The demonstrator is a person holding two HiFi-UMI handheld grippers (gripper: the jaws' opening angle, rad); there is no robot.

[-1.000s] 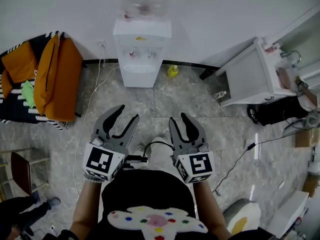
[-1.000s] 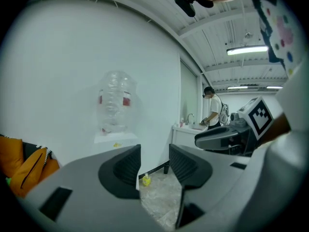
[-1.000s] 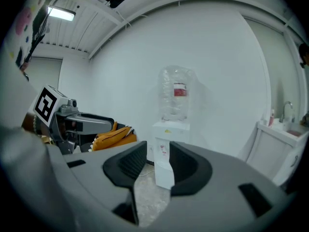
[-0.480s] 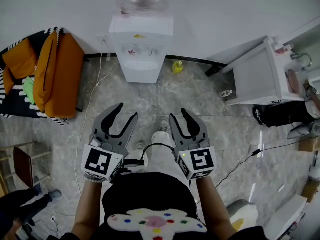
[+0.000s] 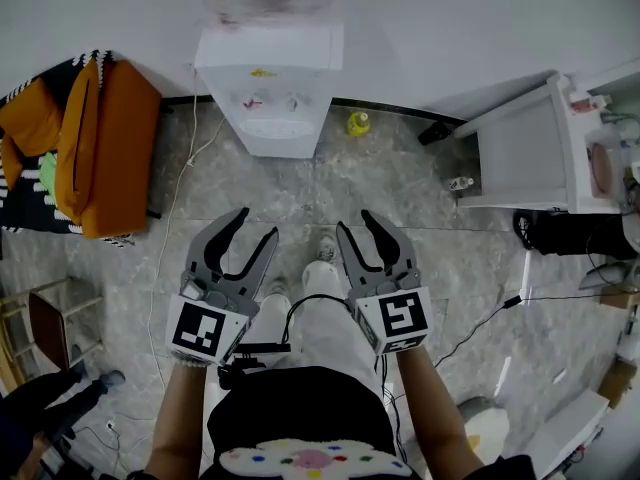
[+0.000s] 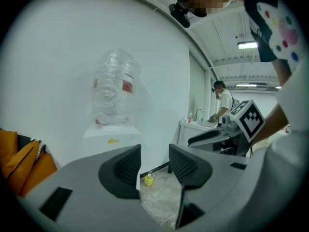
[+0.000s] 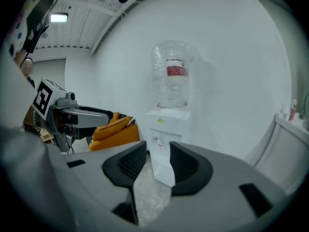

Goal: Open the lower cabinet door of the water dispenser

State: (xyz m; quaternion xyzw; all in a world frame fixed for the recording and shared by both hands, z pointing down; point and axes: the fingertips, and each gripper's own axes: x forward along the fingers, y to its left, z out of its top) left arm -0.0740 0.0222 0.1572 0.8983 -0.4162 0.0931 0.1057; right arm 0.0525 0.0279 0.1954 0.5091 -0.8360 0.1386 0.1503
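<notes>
Standing well back from the water dispenser (image 5: 268, 78), which is sitting against the wall (image 5: 450, 28) at 12 o'clock in the head view, the person (image 5: 300, 408) is holding both grippers side by side over the marble floor (image 5: 300, 193). The left gripper (image 5: 258, 223) is keeping its jaws moderately apart, gripping nothing. The right gripper (image 5: 355, 221) is likewise gaping moderately and is empty. The lower cabinet door (image 7: 164, 173) is looking shut, well apart from both grippers. A small yellow bottle (image 5: 358, 123) is standing at the dispenser's 3 o'clock, and orange cushions (image 5: 110, 148) are lying at its 9 o'clock.
</notes>
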